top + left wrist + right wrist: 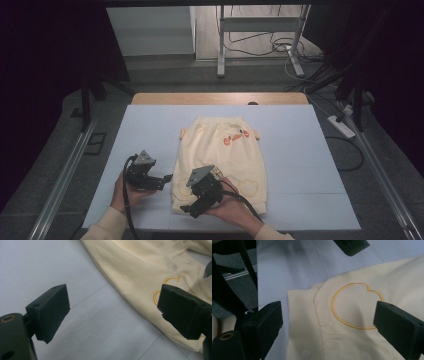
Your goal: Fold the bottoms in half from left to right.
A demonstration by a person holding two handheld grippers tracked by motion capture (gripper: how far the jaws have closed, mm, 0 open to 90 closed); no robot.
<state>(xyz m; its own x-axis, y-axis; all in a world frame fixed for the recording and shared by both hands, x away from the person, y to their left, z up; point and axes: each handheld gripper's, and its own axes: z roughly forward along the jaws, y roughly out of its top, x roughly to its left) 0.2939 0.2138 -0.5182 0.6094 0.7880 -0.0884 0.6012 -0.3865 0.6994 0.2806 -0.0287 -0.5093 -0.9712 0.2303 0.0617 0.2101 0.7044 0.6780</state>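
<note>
A pale yellow garment [220,150] lies flat on the white mat [150,130], with an orange print near its far end. My left gripper [166,179] rests low at the garment's left near edge. In the left gripper view it [115,293] is open over the mat, beside the garment's [140,267] edge and an orange stitched outline [172,281]. My right gripper [192,207] hovers over the near left corner. It [328,312] is open above the garment's [367,275] ribbed cuff and a stitched outline [355,306]. Neither holds cloth.
The mat covers a wooden table [220,98]. Metal rails run along both sides of the table. Beyond the far edge stand a metal frame [260,30] and floor cables; a power strip [341,126] lies at the right. A jaw of the left gripper [352,246] shows at the top of the right gripper view.
</note>
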